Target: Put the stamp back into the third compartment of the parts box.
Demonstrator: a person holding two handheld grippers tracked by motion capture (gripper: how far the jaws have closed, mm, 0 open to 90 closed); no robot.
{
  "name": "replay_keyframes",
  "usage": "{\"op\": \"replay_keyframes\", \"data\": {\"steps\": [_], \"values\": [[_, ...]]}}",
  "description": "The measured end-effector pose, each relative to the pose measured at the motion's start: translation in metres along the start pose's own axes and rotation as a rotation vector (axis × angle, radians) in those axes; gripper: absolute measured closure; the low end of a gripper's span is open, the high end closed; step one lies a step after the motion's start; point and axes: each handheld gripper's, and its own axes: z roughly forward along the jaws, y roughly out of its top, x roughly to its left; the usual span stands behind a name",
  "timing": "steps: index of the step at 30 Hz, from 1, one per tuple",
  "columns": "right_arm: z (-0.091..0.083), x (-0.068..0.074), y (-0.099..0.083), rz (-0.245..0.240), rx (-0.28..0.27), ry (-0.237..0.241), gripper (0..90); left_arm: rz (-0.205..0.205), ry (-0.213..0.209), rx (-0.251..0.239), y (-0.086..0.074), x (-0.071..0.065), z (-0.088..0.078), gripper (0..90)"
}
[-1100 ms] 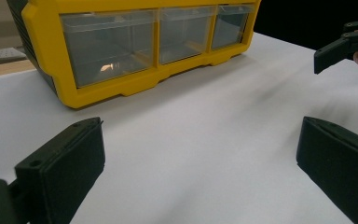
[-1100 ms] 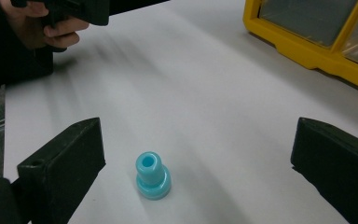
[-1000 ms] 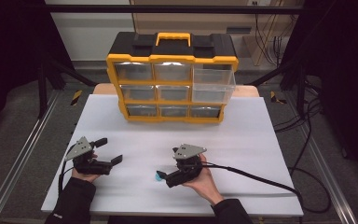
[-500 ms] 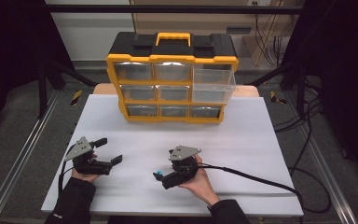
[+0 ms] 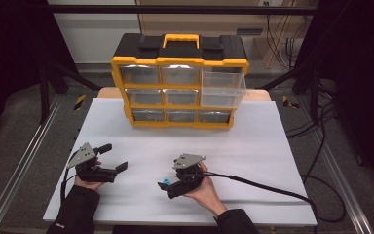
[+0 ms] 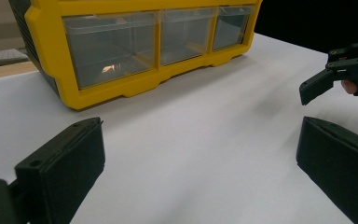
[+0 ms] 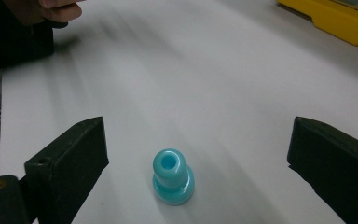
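— Two grippers at work; high view first?
— Yes. Shows the right gripper (image 5: 168,187) low over the table (image 5: 253,146), tipped down at a turquoise peg (image 5: 163,185) right by its fingertips. Cannot tell from up here whether spread or pinching. Puts the left gripper (image 5: 114,157) well off to the side, fingers (image 5: 121,166) spread, holding nothing. Takes in the yellow drawer cabinet (image 5: 180,63) far ahead of both, with one pulled-out drawer (image 5: 222,90) at its top right.
— And the left gripper view?
— Looks along spread fingers (image 6: 65,172) with bare table between them. Adds a close look at the cabinet's bottom drawers ahead, all shut. Catches the right gripper (image 6: 335,79) beyond the right-hand finger, parted.
— Right gripper view, then?
— Settles what the high view leaves open: fingers (image 7: 70,158) wide apart, peg (image 7: 172,177) upright between them, a touch nearer the left-hand one, touching neither. Shows a hand (image 7: 46,9) far ahead and to the left.
— So which step?
— Judged as the approach to a pick, not yet a grasp.
— Next move?
— Ease forward a little so the pads flank the peg's narrow neck, centre on it, then close gently. Needs care not to nudge with one finger first and tip the peg over. Probably a carry to the pulled-out drawer afterwards, offered as a guess.
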Motion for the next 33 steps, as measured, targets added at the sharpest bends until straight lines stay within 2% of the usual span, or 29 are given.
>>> {"op": "replay_keyframes", "data": {"steps": [3,13,23,33], "values": [[0.0012,0.0000,-0.0011,0.000,0.011,0.002,6.4,0.002,-0.001,-0.001,0.0001,-0.0003,0.0001,0.8],[0.0048,-0.0011,-0.0045,0.002,0.059,0.026,17.9,0.001,0.000,0.001,-0.0001,0.0001,-0.0002,0.9],[0.0060,-0.0008,-0.0067,-0.023,0.077,0.061,35.9,-0.001,0.001,-0.001,-0.0001,0.0002,-0.0002,1.0],[0.0064,-0.0009,-0.0075,-0.034,0.081,0.076,47.5,0.002,0.001,0.001,0.0000,0.0002,-0.0004,1.1]]}}
